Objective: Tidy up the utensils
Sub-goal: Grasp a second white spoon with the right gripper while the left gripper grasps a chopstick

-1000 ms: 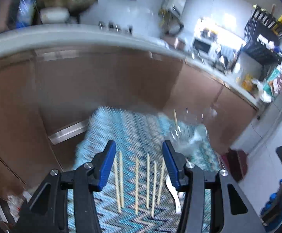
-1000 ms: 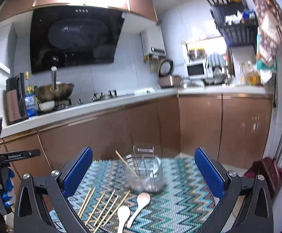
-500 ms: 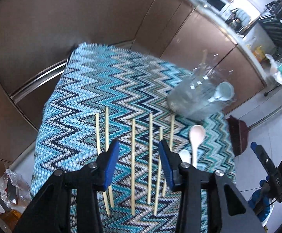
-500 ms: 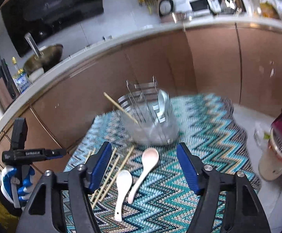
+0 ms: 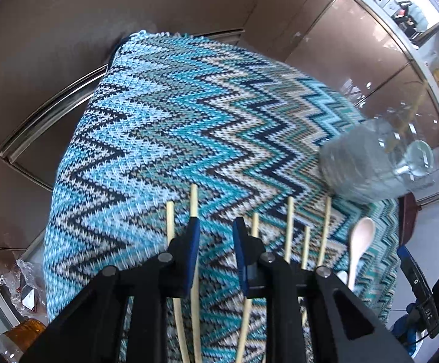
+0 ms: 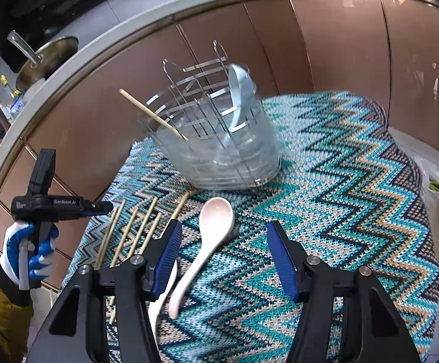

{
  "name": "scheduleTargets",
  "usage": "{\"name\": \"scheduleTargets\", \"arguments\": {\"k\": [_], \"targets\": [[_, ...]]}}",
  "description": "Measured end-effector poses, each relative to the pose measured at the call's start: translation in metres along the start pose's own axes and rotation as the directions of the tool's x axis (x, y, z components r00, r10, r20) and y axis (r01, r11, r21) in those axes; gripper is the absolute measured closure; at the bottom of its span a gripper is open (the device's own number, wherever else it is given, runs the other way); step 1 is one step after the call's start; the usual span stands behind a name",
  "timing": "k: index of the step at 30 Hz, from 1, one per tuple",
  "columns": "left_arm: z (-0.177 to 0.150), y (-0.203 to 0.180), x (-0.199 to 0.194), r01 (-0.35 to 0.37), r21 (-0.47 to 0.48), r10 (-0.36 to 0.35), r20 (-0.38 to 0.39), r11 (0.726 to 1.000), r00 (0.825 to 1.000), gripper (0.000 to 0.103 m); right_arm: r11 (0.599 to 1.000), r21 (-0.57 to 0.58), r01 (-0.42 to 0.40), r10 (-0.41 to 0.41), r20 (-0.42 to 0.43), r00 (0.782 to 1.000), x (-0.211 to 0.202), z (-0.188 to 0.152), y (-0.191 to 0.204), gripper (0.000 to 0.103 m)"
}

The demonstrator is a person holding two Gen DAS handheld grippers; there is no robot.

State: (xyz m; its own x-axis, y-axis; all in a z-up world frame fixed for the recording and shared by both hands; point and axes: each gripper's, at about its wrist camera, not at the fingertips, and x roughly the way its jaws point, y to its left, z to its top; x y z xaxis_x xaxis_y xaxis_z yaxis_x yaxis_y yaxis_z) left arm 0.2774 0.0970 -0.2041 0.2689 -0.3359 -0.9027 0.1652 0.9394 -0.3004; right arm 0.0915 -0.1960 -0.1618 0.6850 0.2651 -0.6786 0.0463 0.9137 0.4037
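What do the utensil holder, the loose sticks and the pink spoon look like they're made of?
Utensil holder: clear plastic or acrylic, see-through with glossy edges. Chopsticks: pale bamboo or wood, matte and uniformly tan. Pink spoon: probably glazed ceramic, possibly melamine, smooth with a soft sheen.

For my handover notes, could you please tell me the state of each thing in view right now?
left gripper: fingers narrowed but open, closing, holding nothing.
right gripper: open, closing, astride the pink spoon.
pink spoon: flat on the cloth, untouched.
white spoon: flat, mostly hidden.
loose chopsticks: flat, side by side.
clear holder: upright, holding one chopstick and one spoon.
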Motion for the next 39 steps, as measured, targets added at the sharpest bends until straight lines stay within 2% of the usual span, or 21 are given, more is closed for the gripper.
{"name": "scheduleTargets", "arguments": {"k": [6,14,19,24,27,29,31,35,39], "targets": [[0.010,0.003,0.016,-0.030,0.003,0.030,-0.032,1.000,0.999,0.086,1.000,-0.001,-0.010,0.010,-0.037,0.999,0.018,0.001,-0.006,0.050],[0.016,0.008,0.028,-0.031,-0.003,0.030,-0.060,1.000,0.998,0.090,0.999,-0.003,-0.046,0.045,-0.090,0.995,0.044,0.012,-0.011,0.058],[0.022,0.009,0.031,-0.026,-0.014,0.025,-0.065,1.000,0.998,0.097,0.998,-0.001,-0.067,0.066,-0.131,0.989,0.062,0.020,-0.015,0.069],[0.024,0.014,0.031,-0.005,-0.053,0.002,-0.064,0.999,0.998,0.098,0.995,0.004,-0.102,0.101,-0.162,0.982,0.073,0.025,-0.019,0.078],[0.025,0.017,0.029,-0.001,-0.062,-0.003,-0.060,0.998,0.998,0.098,0.993,-0.002,-0.114,0.112,-0.185,0.976,0.081,0.026,-0.018,0.080],[0.025,0.018,0.028,-0.004,-0.061,0.000,-0.055,0.998,0.998,0.098,0.992,-0.005,-0.128,0.124,-0.203,0.971,0.086,0.026,-0.017,0.085],[0.022,0.015,0.027,-0.006,-0.053,0.003,-0.048,0.999,0.999,0.098,0.991,-0.021,-0.130,0.123,-0.213,0.969,0.088,0.024,-0.015,0.096],[0.017,0.007,0.021,-0.001,-0.044,0.000,-0.022,0.999,1.000,0.098,0.993,-0.051,-0.106,0.095,-0.196,0.976,0.082,0.022,-0.011,0.096],[0.011,-0.001,0.004,0.021,-0.026,-0.020,0.036,0.999,0.999,0.098,0.994,-0.077,-0.076,0.065,-0.139,0.988,0.059,0.021,-0.007,0.096]]}}
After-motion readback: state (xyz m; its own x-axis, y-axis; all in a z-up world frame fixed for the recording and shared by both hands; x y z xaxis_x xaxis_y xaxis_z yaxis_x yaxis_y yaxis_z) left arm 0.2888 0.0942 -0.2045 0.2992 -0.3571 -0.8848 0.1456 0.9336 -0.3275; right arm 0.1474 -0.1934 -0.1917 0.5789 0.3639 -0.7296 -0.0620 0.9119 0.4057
